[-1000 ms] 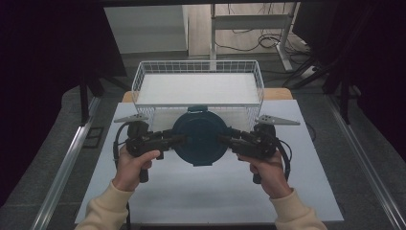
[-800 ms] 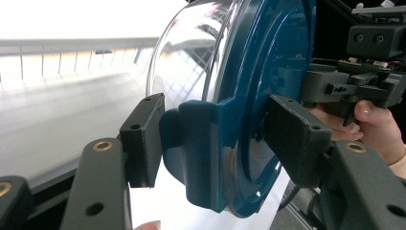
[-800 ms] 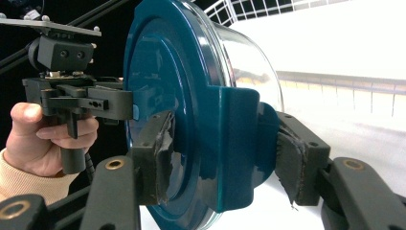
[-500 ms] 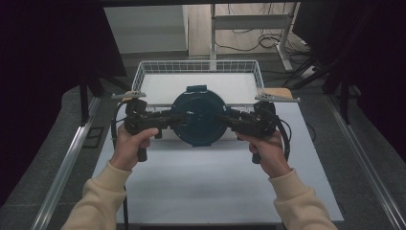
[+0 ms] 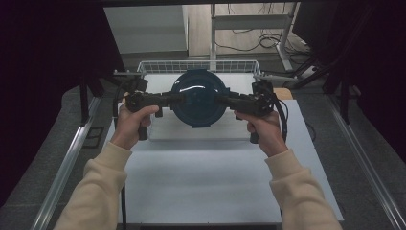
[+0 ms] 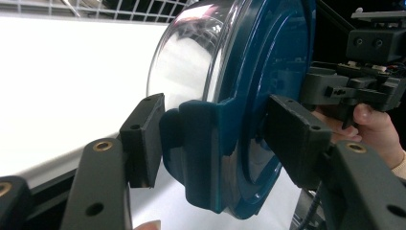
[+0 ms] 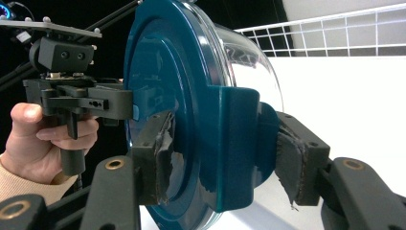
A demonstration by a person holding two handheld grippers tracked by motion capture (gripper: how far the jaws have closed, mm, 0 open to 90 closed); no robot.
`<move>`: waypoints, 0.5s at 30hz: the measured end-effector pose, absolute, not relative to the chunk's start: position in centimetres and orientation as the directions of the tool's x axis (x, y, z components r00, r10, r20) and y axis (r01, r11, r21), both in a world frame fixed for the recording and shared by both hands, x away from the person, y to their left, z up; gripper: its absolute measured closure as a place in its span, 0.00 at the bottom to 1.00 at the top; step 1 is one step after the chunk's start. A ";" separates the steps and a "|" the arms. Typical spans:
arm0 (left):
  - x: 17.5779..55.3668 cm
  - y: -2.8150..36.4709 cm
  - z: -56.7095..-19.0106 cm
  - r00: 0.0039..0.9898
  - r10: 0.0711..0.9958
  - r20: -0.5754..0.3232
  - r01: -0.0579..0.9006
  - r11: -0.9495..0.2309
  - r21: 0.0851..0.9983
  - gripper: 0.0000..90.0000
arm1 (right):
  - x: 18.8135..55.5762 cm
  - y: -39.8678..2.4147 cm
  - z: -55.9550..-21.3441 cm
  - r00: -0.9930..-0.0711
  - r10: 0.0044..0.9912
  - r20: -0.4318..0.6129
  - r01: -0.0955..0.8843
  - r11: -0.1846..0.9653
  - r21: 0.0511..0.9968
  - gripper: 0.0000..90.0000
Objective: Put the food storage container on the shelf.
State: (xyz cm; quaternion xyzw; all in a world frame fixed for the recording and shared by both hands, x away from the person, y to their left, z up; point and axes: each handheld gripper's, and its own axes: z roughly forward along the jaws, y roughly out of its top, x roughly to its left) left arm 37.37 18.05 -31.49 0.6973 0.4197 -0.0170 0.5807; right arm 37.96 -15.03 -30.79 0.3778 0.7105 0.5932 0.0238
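Two grippers are clamping a round dark-blue container (image 5: pixel 198 98) by its opposite side tabs. The left gripper (image 5: pixel 168 99) and right gripper (image 5: pixel 229 100) are holding it above the white wire basket (image 5: pixel 201 66).

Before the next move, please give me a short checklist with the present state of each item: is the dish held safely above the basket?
1. Left tool clamped on the side tab of the round dark-blue dish with clear lid: ok.
2. Right tool clamped on the opposite tab: ok.
3. Dish lifted off the table: ok.
4. Dish over the white wire basket: ok.
5. Lid locked to the base: cannot tell.
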 end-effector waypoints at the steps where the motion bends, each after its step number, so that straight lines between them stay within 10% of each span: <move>1: 37.7 18.1 -31.4 0.646 0.567 -0.511 0.605 0.027 0.796 0.45 | 38.3 -15.0 -30.7 -0.712 0.564 0.420 0.512 0.008 0.859 0.48; 15: 41.3 18.9 -30.7 0.622 0.560 -0.547 0.637 0.045 0.770 0.45 | 41.9 -14.1 -29.4 -0.680 0.574 0.457 0.561 0.006 0.828 0.48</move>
